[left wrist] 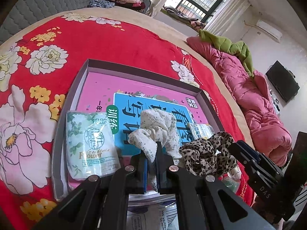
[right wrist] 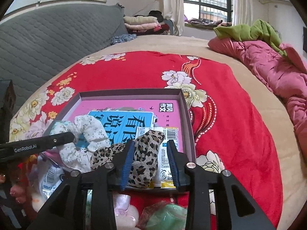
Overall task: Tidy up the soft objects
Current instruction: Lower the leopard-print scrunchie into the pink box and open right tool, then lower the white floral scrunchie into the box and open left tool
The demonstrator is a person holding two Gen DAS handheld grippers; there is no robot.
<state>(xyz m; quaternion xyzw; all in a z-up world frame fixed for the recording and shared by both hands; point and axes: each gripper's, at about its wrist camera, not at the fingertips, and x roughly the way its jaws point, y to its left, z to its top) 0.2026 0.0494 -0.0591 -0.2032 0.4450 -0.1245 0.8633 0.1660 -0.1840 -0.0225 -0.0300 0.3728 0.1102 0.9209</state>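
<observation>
Scrunchies lie in the shallow box (right wrist: 187, 115) on the bed: my left jaws (left wrist: 151, 164) pinch the floral scrunchie (left wrist: 153, 132); my right jaws (right wrist: 151, 164) stand spread around the leopard scrunchie (right wrist: 145, 153), unpressed

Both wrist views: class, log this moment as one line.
left claw: shut on floral scrunchie | right claw: open around leopard scrunchie | both over box

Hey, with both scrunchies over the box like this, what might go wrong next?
1. The left gripper is clamped on the white floral scrunchie; lifting may drag the touching leopard scrunchie along.
2. The right gripper stands open around the leopard scrunchie; closing could also pinch the yellow packet beneath.
</observation>
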